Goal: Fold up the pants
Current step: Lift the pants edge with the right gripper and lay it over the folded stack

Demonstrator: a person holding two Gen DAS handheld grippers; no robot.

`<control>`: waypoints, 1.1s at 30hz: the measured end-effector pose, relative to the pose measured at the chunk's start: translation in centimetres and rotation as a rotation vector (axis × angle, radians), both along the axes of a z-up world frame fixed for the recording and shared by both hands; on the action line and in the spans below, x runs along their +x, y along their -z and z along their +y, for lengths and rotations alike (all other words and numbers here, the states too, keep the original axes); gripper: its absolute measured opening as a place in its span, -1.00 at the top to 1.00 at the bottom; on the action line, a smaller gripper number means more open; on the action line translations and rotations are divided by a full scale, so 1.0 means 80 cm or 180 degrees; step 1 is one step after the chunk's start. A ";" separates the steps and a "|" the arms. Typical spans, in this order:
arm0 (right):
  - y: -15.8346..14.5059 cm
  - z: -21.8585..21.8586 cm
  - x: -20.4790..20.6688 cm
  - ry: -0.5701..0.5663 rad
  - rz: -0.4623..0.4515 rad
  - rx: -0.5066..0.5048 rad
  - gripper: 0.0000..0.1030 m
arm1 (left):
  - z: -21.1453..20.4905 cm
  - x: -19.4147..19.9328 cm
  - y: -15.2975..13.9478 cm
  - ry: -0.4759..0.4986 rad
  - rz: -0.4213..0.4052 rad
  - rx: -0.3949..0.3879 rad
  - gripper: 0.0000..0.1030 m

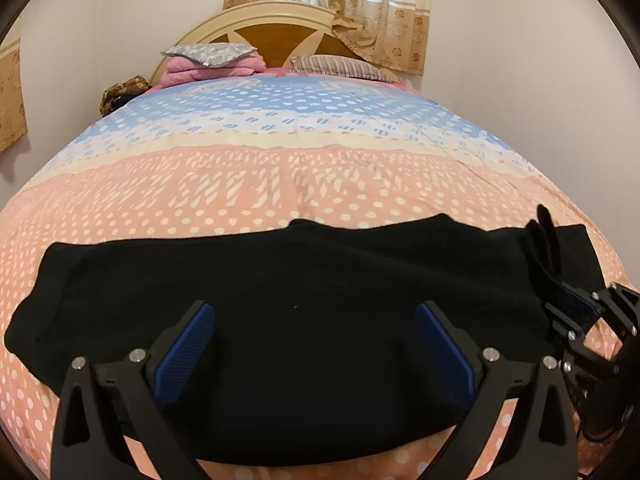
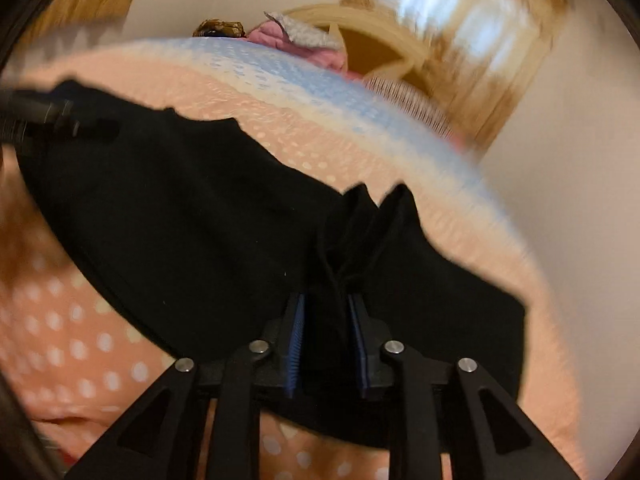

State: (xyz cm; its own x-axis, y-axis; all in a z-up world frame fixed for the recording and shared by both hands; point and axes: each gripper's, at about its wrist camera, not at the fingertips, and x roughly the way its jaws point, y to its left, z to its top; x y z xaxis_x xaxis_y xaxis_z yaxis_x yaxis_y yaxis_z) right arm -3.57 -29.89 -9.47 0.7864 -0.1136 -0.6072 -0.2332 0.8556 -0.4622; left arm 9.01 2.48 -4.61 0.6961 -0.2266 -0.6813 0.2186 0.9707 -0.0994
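Note:
Black pants (image 1: 280, 280) lie spread crosswise on the near part of the bed. My left gripper (image 1: 314, 316) is open and empty, its blue pads (image 1: 188, 344) wide apart just above the middle of the pants. My right gripper (image 2: 326, 308) is shut on a bunched fold of the pants (image 2: 200, 216) at their right end and lifts it a little. The right gripper also shows in the left wrist view (image 1: 576, 300) at the right edge, with cloth sticking up from it.
The bed has a pink, white and blue dotted sheet (image 1: 280, 152). Pillows (image 1: 208, 54) and a folded pink blanket (image 1: 200, 72) lie at the headboard (image 1: 276, 36). A brown bag (image 1: 120, 94) sits at the far left corner. Curtains (image 1: 360, 0) hang behind.

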 end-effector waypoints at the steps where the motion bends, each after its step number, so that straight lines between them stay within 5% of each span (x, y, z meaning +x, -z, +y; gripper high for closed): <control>1: 0.001 0.003 -0.004 -0.0033 -0.0016 -0.0090 0.53 | 0.002 0.002 0.001 -0.0012 0.0021 -0.0019 -0.99; 3: -0.008 -0.002 -0.015 -0.0204 0.0058 0.0010 0.48 | 0.003 0.004 0.004 -0.0015 0.0045 -0.0046 -0.99; 4: -0.014 -0.008 -0.019 -0.0296 0.0124 0.0143 0.31 | 0.003 0.004 0.004 -0.0011 0.0052 -0.0048 -0.99; 5: -0.024 -0.017 -0.023 -0.0447 0.0278 0.0419 -0.08 | 0.001 0.005 0.005 -0.0004 0.0059 -0.0047 -0.99; 7: -0.037 -0.034 -0.030 -0.0636 0.0501 0.0927 -0.35 | -0.004 0.006 0.007 0.0025 0.0070 -0.0040 -0.99; 13: -0.084 -0.119 -0.005 -0.0402 0.0388 0.2393 -0.32 | -0.026 0.004 0.005 0.0209 0.0040 0.0067 -0.99; 14: -0.086 -0.130 0.007 -0.0308 0.0352 0.2531 0.09 | -0.032 0.004 0.001 0.0245 0.0005 0.0111 -0.99; 16: -0.085 -0.148 0.032 -0.0073 0.0344 0.2533 0.82 | -0.040 0.006 -0.007 0.0308 -0.0042 0.0149 -0.99; 18: -0.076 -0.153 0.056 0.0117 0.0330 0.2437 0.82 | -0.049 0.012 -0.015 0.0372 -0.0055 0.0195 -0.99; 22: -0.021 -0.117 0.106 -0.0002 0.0906 0.2364 0.81 | -0.073 0.036 -0.017 0.0421 -0.0006 0.0442 -0.99; 24: 0.003 -0.098 0.116 0.0082 0.0887 0.2345 0.81 | -0.090 0.053 -0.004 0.0437 0.0014 0.0637 -0.99; 26: -0.001 -0.099 0.122 0.0122 0.0845 0.2404 0.81 | -0.096 0.062 0.006 0.0336 0.0048 0.0856 -0.99; 30: -0.050 -0.120 0.110 0.0091 0.0585 0.2610 0.78 | -0.070 0.051 -0.001 0.0264 0.0021 0.0570 -0.99; 33: -0.072 -0.095 0.106 -0.0224 0.0550 0.2603 0.17 | -0.048 0.029 -0.008 0.0193 -0.0048 0.0367 -0.99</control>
State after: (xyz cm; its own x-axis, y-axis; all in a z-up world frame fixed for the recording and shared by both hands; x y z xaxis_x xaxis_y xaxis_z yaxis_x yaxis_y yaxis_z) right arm 4.92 -37.53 -3.73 0.6636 0.4607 -0.5894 -0.3091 0.8863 0.3448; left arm 11.32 -1.40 -3.93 0.6938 -0.1894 -0.6949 0.2780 0.9605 0.0158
